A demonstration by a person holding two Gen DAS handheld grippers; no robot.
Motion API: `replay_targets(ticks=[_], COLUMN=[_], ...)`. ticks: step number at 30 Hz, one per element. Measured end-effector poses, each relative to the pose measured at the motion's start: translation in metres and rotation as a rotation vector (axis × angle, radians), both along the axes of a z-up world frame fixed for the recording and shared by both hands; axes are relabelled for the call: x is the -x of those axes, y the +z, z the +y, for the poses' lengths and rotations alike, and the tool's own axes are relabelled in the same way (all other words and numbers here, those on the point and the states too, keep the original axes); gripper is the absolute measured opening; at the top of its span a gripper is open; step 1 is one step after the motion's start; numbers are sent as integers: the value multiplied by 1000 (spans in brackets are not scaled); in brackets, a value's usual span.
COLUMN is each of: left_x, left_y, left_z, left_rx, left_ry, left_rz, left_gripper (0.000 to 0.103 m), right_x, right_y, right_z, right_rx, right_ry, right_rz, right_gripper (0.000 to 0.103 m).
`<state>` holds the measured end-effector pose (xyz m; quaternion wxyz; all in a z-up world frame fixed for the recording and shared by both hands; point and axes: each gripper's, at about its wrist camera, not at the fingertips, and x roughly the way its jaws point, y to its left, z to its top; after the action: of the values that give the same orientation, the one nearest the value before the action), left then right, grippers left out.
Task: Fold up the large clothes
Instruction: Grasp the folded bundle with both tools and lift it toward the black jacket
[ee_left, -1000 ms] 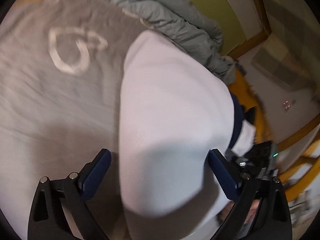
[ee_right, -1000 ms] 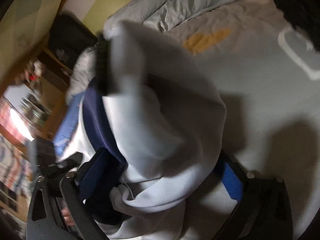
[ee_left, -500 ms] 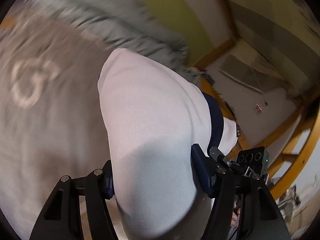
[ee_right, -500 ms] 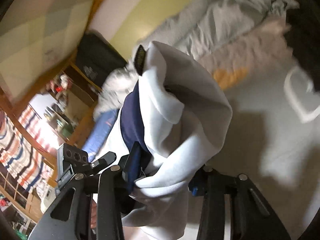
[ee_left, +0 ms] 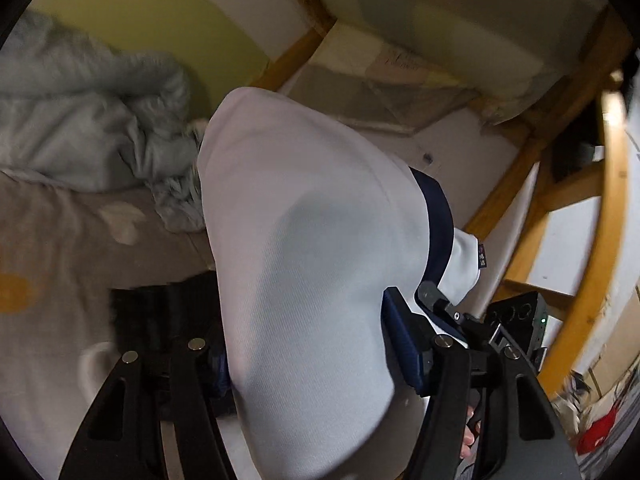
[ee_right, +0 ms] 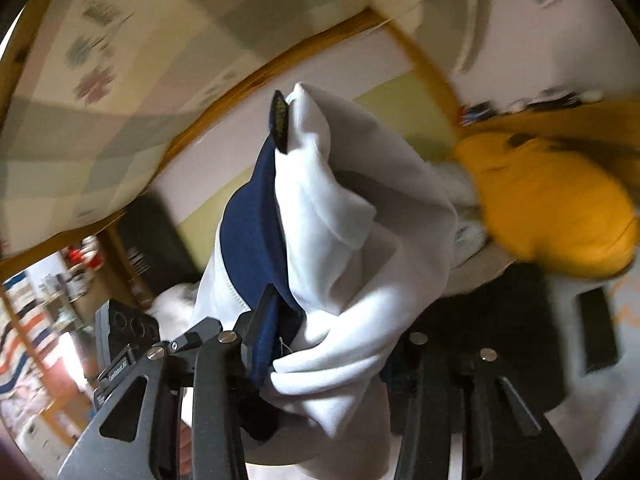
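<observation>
While both grippers hold it off the bed, the white garment (ee_left: 304, 264) with its navy band fills the middle of each wrist view. The left gripper (ee_left: 308, 364) has its jaws pinching a thick bundle of the white cloth, the blue pads pressed against either side, and the right gripper (ee_right: 332, 344) has its jaws clamped on a bunched fold where white and navy fabric meet. A small dark label (ee_right: 279, 122) sticks up at the top of the garment in the right wrist view. Below lies the bed (ee_left: 52, 248), covered in a beige sheet printed with pale and orange shapes, and a crumpled grey-blue duvet (ee_left: 88, 136) is heaped against the yellow-green wall (ee_left: 152, 12). Something dark (ee_left: 160, 316) lies on the sheet beside the left gripper; what it is cannot be told. Wooden beams (ee_left: 516, 184) of a bunk frame run overhead, carrying a mattress (ee_right: 100, 80) in a pale checked cover. In the right wrist view a mustard-yellow cushion (ee_right: 548, 208) rests near the bed's head, a flat black object (ee_right: 598, 328) lies on the sheet, and blurred shelves (ee_right: 60, 280) of small items stand at the left edge.
</observation>
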<state>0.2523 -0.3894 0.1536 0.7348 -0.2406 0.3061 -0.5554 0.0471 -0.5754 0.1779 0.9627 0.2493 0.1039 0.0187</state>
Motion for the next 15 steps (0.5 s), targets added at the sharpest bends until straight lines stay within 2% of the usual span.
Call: replay_targets(ticks=[3,6,7,8,9,11,12,15], left_x=[-22,-53,-61,-65,-69,-73,-69,-71], left_y=[-47,-109,-132,-142,-151,-162,-165,-171], left_z=[-51,-82,-89,-90,-89,-90,-94,-98], left_rx=[-68,-179,-200,-200,-192,-185,-193,-196], left_ry=[9,61,93,99,91,63,63,59], left_rz=[75,152,119,87,88,97,87,85], left_gripper=[66,66,66,67,69,70,70,73], right_x=[-21,-61,-76,-87,-93,-93,-92,-95], right_y=[-28,-94,-116,-139,-157,-179,-184,-180], right_z=[-50,-92,-102,-110,-115,-122,-123,-116], right_rx=[-37,-97,-107,-106,-105,-171,-186,-117], right_ry=[-76,-131,-149,-153,-143,-129,-132,-161], right_rz=[49,179,235,263,241,195,193,264], right_gripper=[43,43,43,44,45,48,49,51])
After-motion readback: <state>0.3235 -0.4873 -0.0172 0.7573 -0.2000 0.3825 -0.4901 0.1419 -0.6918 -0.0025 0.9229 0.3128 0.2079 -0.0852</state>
